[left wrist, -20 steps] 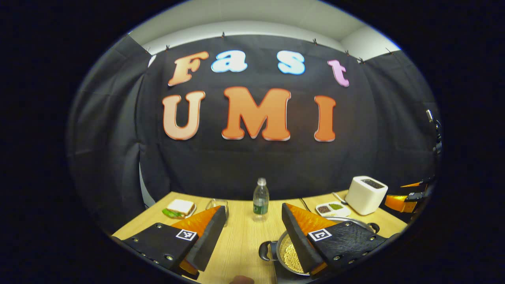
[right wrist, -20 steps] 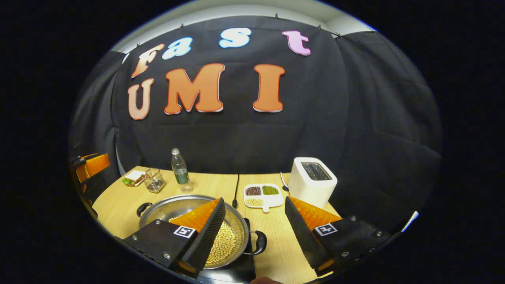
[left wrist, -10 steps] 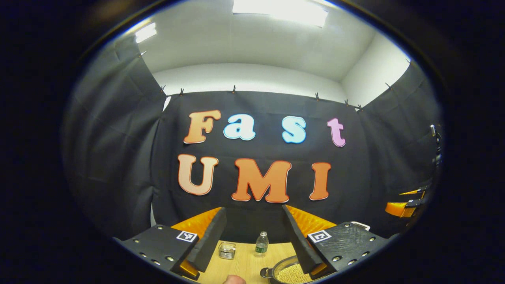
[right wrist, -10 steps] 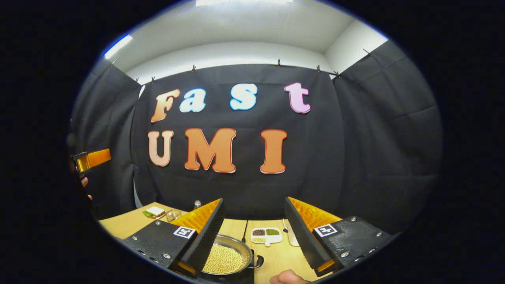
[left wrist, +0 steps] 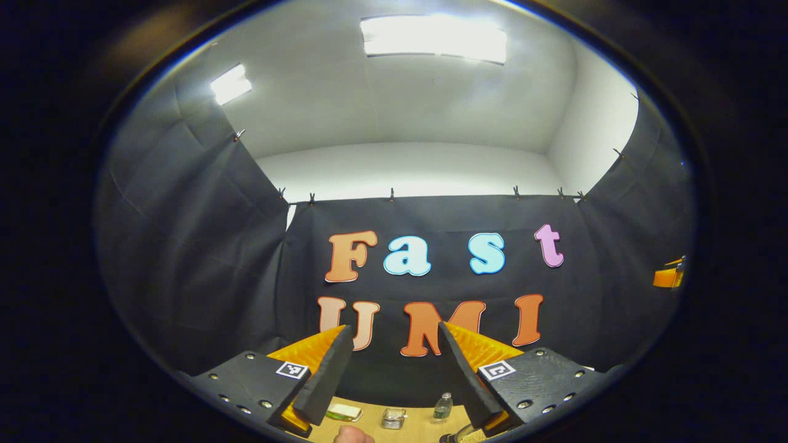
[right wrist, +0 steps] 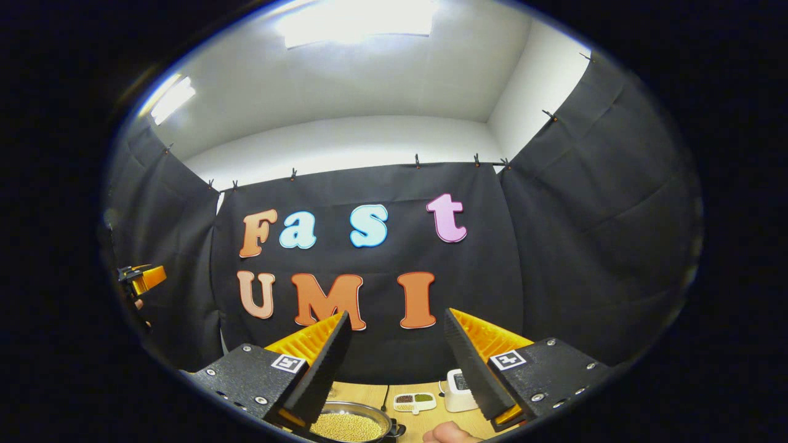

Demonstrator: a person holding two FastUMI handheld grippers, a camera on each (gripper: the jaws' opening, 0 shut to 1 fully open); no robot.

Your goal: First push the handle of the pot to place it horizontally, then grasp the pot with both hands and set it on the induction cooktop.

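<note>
Tilting up and away, both jaws spread and empty: left gripper (left wrist: 394, 344), right gripper (right wrist: 397, 329), pot (right wrist: 351, 423) dropping below jaws, apparently released, task ending.

Pot (right wrist: 352, 424): silver, holding pale yellow beans (right wrist: 348, 427). Table (right wrist: 369, 391): light wood grain. Toaster (right wrist: 458, 390): white. Tray (right wrist: 414, 401): white, with dark red and green contents. Bottle (left wrist: 442, 406): clear, green label. Ceiling (left wrist: 394, 98): white.

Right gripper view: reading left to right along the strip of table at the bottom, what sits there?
Pot of beans → divided dish of beans → white toaster.
</note>
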